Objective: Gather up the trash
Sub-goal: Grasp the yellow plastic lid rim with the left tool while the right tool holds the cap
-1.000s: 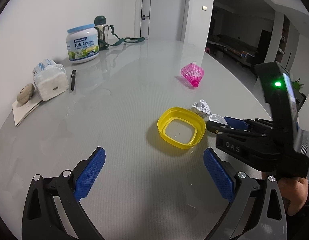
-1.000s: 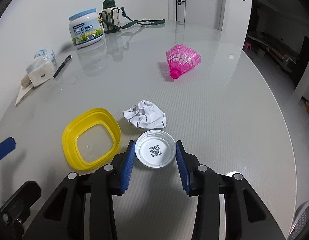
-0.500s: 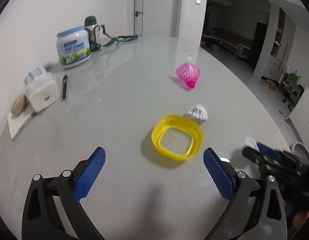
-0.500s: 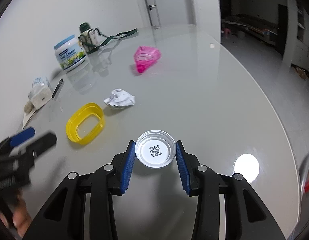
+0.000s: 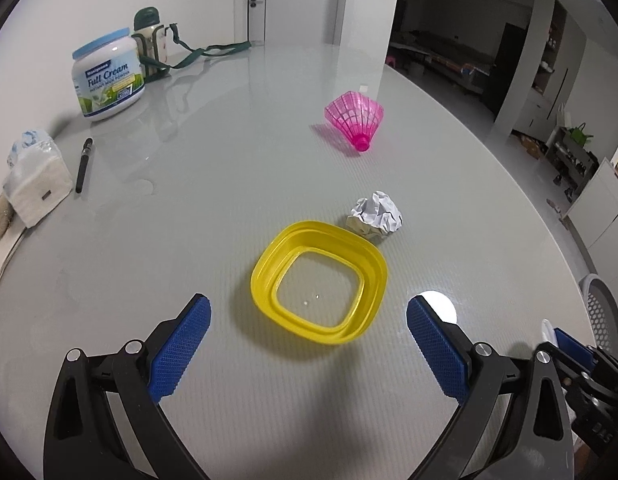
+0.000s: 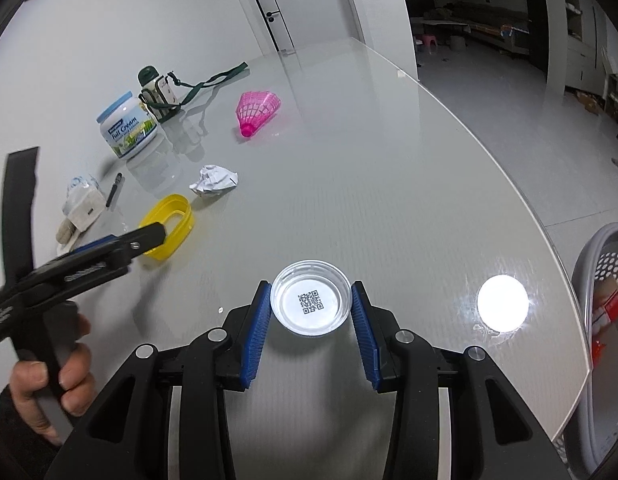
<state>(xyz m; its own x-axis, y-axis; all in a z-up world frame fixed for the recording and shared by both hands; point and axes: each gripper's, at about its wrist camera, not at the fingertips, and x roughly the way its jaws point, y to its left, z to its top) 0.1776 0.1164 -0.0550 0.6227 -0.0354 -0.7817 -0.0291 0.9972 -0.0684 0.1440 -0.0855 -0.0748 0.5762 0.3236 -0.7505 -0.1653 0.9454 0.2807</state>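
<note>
- Trash in your right gripper (image 6: 312, 322): a clear round plastic lid (image 6: 311, 302) with a QR code printed on it, pinched rim to rim between the two blue pads, held above the glossy grey table (image 6: 389, 184).
- Your right gripper sits near the table's curved edge, with a grey perforated waste basket (image 6: 605, 264) off to its right, beyond that edge; red and white packaging shows inside it.
- Your left gripper (image 5: 307, 350) is spread wide and holds nothing; the yellow square lid ring (image 5: 320, 282) lies flat on the table just ahead of its pads.
- A crumpled white paper ball (image 5: 376, 216) rests just behind the yellow ring, touching or nearly touching its far corner.
- A pink plastic shuttlecock (image 5: 355, 120) lies on its side farther back, well apart from the paper.
- Along the far left you have a Full Cream milk powder tub (image 5: 109, 74), a green-capped bottle with a strap (image 5: 149, 46), a black pen (image 5: 83, 165) and a tissue pack (image 5: 35, 182).
- Your left hand (image 6: 49, 384) grips its gripper's handle, seen from the right wrist view.
</note>
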